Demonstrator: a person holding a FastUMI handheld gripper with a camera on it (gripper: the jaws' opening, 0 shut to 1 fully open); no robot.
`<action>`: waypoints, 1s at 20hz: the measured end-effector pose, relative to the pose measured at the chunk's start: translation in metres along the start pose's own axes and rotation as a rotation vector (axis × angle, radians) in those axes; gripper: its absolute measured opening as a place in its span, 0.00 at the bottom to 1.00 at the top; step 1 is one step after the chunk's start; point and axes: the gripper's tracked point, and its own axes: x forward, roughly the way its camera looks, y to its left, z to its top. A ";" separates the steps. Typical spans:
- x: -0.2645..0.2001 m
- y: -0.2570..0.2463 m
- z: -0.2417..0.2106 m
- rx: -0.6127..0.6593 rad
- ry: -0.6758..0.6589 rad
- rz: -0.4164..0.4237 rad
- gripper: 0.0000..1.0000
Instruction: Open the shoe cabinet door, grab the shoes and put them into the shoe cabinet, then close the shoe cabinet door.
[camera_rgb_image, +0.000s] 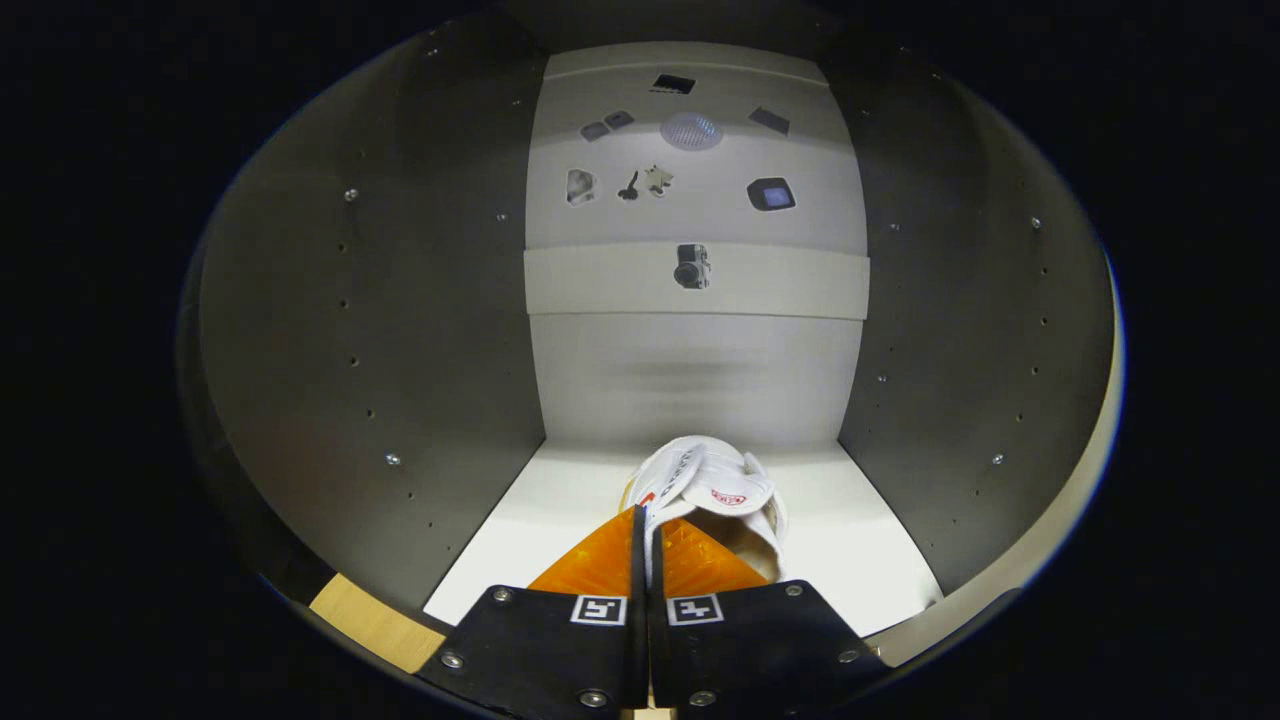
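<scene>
I am looking into the shoe cabinet (420, 330), which has grey side walls and a white floor (540, 530). A white shoe (715, 485) with a small red mark on its tongue sits over the floor just ahead of my fingers, toe towards the back panel. My gripper (646, 520) is shut, and a thin white edge of the shoe is pinched between the two fingers. The fingers hide the rear of the shoe, so I cannot tell whether its sole rests on the floor.
The back panel (695, 370) stands close behind the shoe, with a pale crossbar (800, 285) higher up and several small dark cut-outs above it. Side walls close in left and right (960, 330). A wooden edge (375, 620) shows at the near left of the opening.
</scene>
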 end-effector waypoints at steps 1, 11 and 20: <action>0.005 -0.001 -0.002 0.000 0.004 -0.002 0.01; 0.017 0.011 -0.012 0.044 0.026 0.029 0.14; -0.010 0.009 -0.005 0.059 -0.004 0.011 0.20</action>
